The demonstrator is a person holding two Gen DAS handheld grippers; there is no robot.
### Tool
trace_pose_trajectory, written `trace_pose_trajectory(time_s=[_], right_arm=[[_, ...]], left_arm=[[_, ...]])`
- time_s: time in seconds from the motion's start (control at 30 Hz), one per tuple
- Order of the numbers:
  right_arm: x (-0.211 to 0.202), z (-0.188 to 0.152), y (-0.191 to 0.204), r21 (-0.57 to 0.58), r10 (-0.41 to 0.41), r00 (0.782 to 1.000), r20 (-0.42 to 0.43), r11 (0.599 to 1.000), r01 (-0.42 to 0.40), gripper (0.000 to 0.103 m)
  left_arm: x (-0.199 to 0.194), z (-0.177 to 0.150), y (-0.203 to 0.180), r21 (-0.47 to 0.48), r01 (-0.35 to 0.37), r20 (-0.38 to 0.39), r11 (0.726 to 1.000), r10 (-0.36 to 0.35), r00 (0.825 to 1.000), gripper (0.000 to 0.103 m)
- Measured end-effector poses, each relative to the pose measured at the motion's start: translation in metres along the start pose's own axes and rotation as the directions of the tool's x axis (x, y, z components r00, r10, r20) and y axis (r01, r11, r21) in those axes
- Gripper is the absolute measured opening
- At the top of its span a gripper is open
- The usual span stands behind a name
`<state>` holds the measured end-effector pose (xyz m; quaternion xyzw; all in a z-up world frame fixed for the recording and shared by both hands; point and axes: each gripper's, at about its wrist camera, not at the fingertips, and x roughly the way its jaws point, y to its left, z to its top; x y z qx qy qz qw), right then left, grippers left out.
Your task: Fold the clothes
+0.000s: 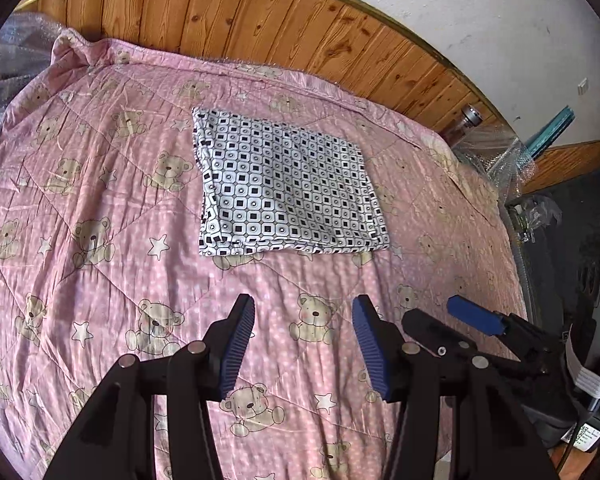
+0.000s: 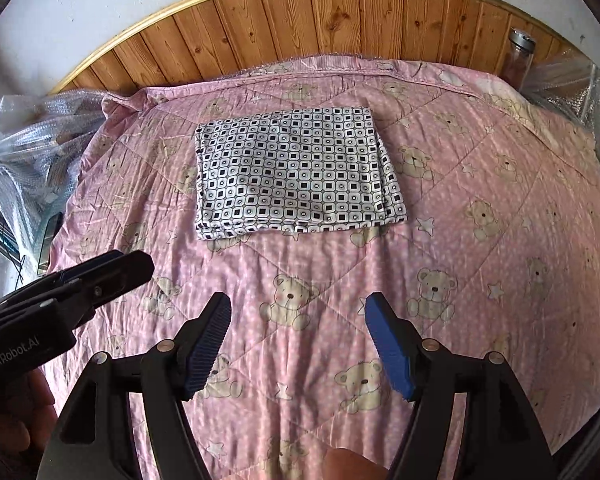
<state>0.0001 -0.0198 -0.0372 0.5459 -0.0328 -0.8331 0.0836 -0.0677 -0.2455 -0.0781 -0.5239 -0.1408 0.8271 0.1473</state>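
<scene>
A black-and-white patterned cloth (image 1: 284, 184) (image 2: 296, 176) lies folded into a flat rectangle in the middle of the pink bear-print quilt (image 1: 100, 248) (image 2: 480, 240). My left gripper (image 1: 303, 314) hovers open over the quilt, a good way short of the cloth's near edge, with nothing between its blue pads. My right gripper (image 2: 298, 308) is likewise open and empty, held back from the cloth. Each gripper shows in the other's view: the right one (image 1: 452, 320) at the right, the left one (image 2: 120, 268) at the left. Nothing touches the cloth.
A wooden headboard (image 1: 260, 28) (image 2: 340, 12) runs behind the bed under a white wall. Bubble wrap (image 2: 32, 144) is piled at the bed's left side. A glass jar (image 2: 520, 56) and clear plastic (image 1: 492, 148) stand at the right. A hand (image 2: 16, 412) holds the left gripper's handle.
</scene>
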Motion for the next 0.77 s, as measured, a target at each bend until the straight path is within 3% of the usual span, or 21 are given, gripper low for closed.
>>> trace_pose_trajectory(time_s=[0.27,0.77], right_arm=[[-0.021,-0.014,0.000,0.023,-0.006,1.000,0.021,1.000,0.005,0.070],[-0.053,-0.020,0.024,-0.082,-0.111,0.986,0.121,0.989,0.121,0.071]], left_arm=[[-0.037,-0.006,-0.034,0.115,-0.068,0.095,0.991,0.057,0.994,0.053],[-0.056,-0.021,-0.048,0.156,-0.151,0.139,0.976,0.130,0.982,0.053]])
